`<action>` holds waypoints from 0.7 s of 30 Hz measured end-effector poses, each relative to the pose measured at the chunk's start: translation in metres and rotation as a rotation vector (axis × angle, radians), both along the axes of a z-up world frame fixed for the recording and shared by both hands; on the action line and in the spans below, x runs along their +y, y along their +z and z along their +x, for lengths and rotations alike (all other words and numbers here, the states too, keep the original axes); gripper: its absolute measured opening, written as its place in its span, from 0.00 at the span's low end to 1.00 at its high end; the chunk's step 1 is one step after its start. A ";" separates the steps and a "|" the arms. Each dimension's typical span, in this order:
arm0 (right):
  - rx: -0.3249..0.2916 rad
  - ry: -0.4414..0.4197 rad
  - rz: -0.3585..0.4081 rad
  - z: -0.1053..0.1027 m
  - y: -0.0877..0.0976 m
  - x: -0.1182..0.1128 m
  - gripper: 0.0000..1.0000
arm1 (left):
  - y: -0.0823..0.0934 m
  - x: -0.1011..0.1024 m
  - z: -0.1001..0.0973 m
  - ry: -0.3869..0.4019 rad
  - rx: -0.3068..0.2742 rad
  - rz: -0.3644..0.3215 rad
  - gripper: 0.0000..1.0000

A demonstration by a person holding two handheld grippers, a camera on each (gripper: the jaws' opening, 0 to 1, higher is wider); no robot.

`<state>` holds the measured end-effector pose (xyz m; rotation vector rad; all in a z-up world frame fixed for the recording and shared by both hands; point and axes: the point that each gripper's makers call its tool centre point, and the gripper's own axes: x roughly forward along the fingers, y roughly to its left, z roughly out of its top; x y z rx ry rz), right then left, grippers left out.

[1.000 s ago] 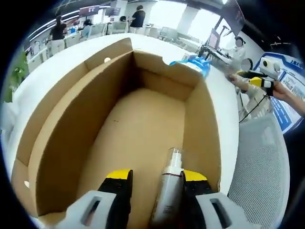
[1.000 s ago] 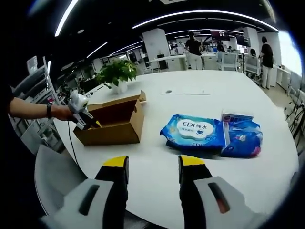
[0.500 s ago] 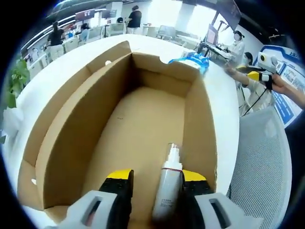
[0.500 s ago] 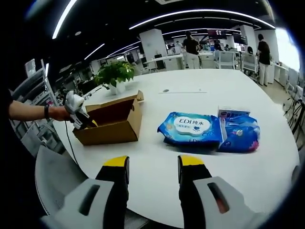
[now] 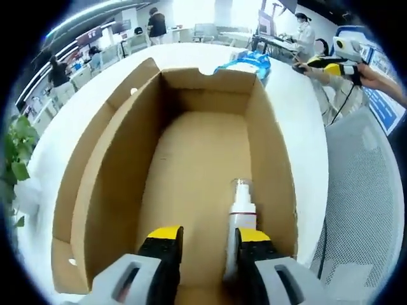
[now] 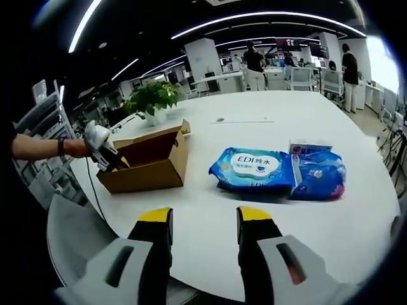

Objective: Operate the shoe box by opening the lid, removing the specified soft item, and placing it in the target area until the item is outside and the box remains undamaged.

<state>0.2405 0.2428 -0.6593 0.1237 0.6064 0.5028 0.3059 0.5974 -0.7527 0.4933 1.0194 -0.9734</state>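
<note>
Two views differ: the left gripper view looks down into the open brown cardboard shoe box (image 5: 191, 159), where a white spray bottle (image 5: 241, 213) lies at 5 o'clock by the left gripper (image 5: 206, 238), jaws apart. The right gripper (image 6: 202, 219), jaws apart and empty, hovers over the white round table (image 6: 305, 222); the blue wet-wipes pack (image 6: 254, 168) reads "EDI".

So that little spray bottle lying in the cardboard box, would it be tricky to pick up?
Probably a bit. The spray bottle looks round and smooth, so it may roll or slip between the left gripper jaws. It seems small and slim, likely light. It lies close to the shoe box wall, leaving little room on that side.
</note>
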 end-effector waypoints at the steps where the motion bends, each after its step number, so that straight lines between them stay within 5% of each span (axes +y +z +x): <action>1: 0.001 -0.005 0.002 -0.001 0.000 -0.001 0.37 | 0.001 -0.003 -0.003 0.016 0.028 -0.038 0.37; 3: 0.003 -0.010 0.005 -0.002 -0.001 -0.003 0.37 | 0.005 -0.009 -0.010 0.031 0.078 -0.092 0.40; 7: 0.012 -0.013 0.007 -0.004 -0.004 -0.004 0.37 | 0.000 -0.007 -0.017 -0.011 0.075 -0.057 0.40; 14: 0.016 -0.007 0.003 -0.004 -0.006 0.000 0.37 | 0.001 -0.008 -0.020 -0.170 -0.013 0.048 0.40; 21: 0.015 -0.015 0.004 -0.005 -0.005 -0.002 0.36 | -0.014 0.017 -0.020 -0.274 -0.043 0.181 0.37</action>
